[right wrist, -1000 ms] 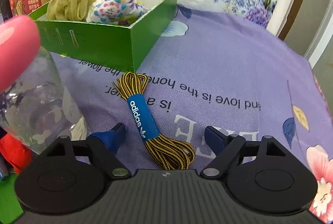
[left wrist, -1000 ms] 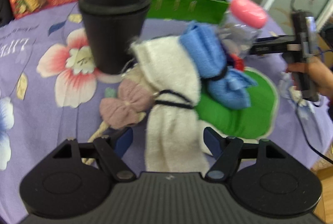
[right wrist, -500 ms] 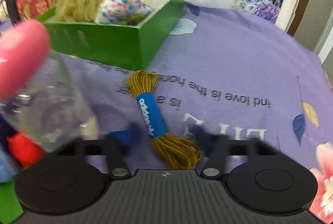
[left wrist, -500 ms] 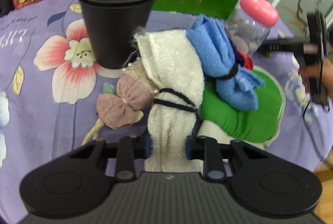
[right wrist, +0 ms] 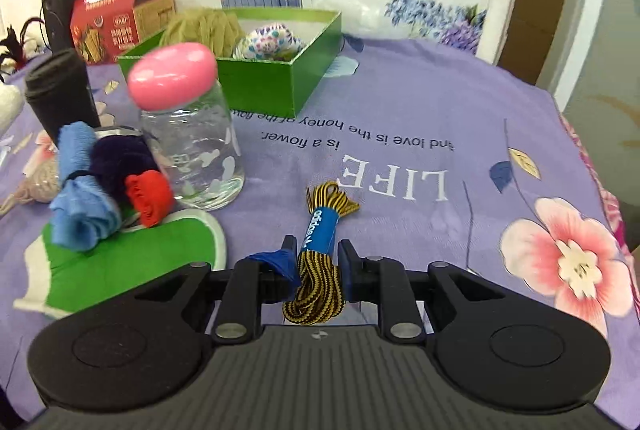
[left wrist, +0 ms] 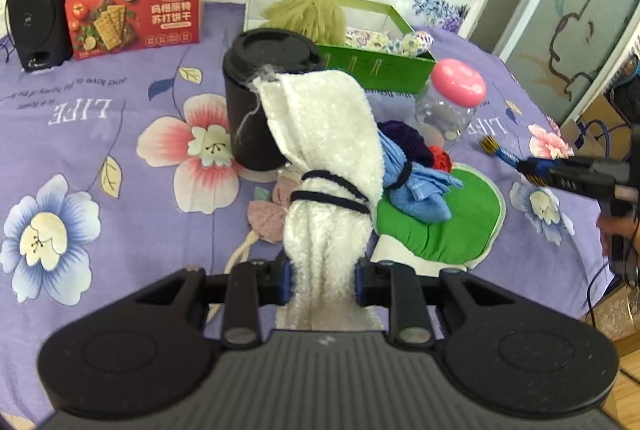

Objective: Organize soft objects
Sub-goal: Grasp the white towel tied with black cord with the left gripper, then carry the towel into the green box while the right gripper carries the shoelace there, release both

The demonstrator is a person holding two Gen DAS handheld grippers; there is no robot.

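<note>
My left gripper (left wrist: 322, 284) is shut on a white fluffy towel (left wrist: 324, 166) tied with black bands and holds it lifted, its top end raised in front of the black cup (left wrist: 260, 102). My right gripper (right wrist: 318, 270) is shut on a yellow-black shoelace bundle (right wrist: 320, 258) with a blue adidas band, held above the cloth. A blue rolled towel (left wrist: 416, 186), a dark purple and a red cloth (right wrist: 150, 196) lie on a green mitt (left wrist: 452, 226). A pink knitted bow (left wrist: 266, 218) lies left of the towel. The green box (right wrist: 280, 78) holds yarn and a flowered pouch.
A glass jar with a pink lid (right wrist: 188, 138) stands beside the soft pile. A red cracker box (left wrist: 136, 14) and a black speaker (left wrist: 34, 6) stand at the back left. The table (right wrist: 460, 118) wears a purple flowered cloth; its edge is at the right.
My left gripper closed on the white towel and lifted it. My right gripper closed on the shoelace bundle and lifted it off the cloth, backing away from the jar.
</note>
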